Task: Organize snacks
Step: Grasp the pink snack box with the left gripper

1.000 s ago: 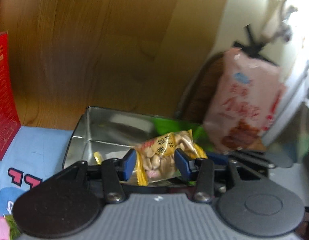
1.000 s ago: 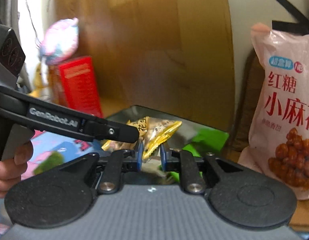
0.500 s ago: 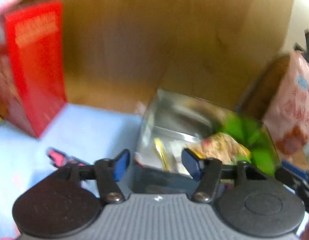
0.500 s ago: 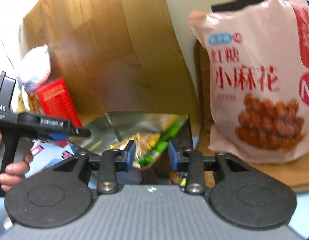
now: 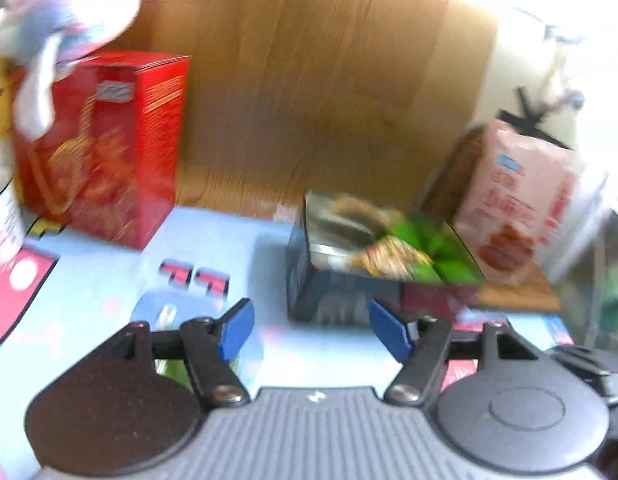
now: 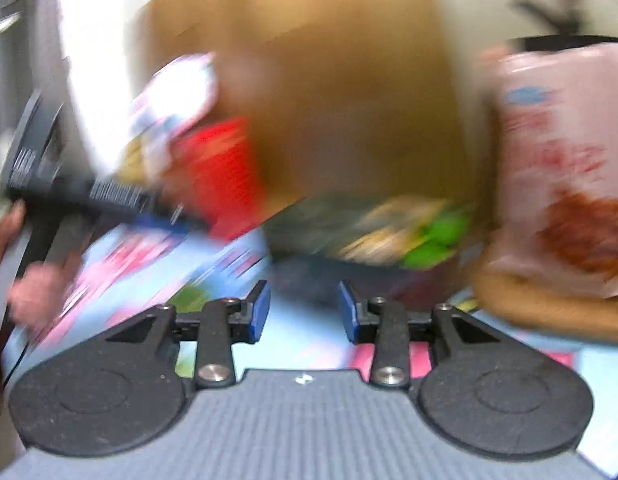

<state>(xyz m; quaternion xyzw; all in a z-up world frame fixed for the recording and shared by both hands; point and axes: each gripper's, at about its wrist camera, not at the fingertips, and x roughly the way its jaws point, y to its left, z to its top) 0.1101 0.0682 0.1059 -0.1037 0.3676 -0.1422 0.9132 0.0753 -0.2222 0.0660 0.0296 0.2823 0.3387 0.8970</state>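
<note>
A metal tin stands on the light blue patterned mat, holding yellow and green snack packets. In the left wrist view my left gripper sits back from the tin's near wall, its jaws opening with nothing between them. The right wrist view is heavily blurred. There the tin with its yellow and green packets lies just beyond my right gripper, which is open and empty. The left gripper's body shows at the left of that view, held by a hand.
A red box stands at the back left with a pastel bag above it. A large pink snack bag leans at the right, on a wooden board. A wooden panel backs the scene.
Both grippers let go of their yellow snack packets, which now lie in the tin, and both pulled back from it. The left gripper opened wider.
</note>
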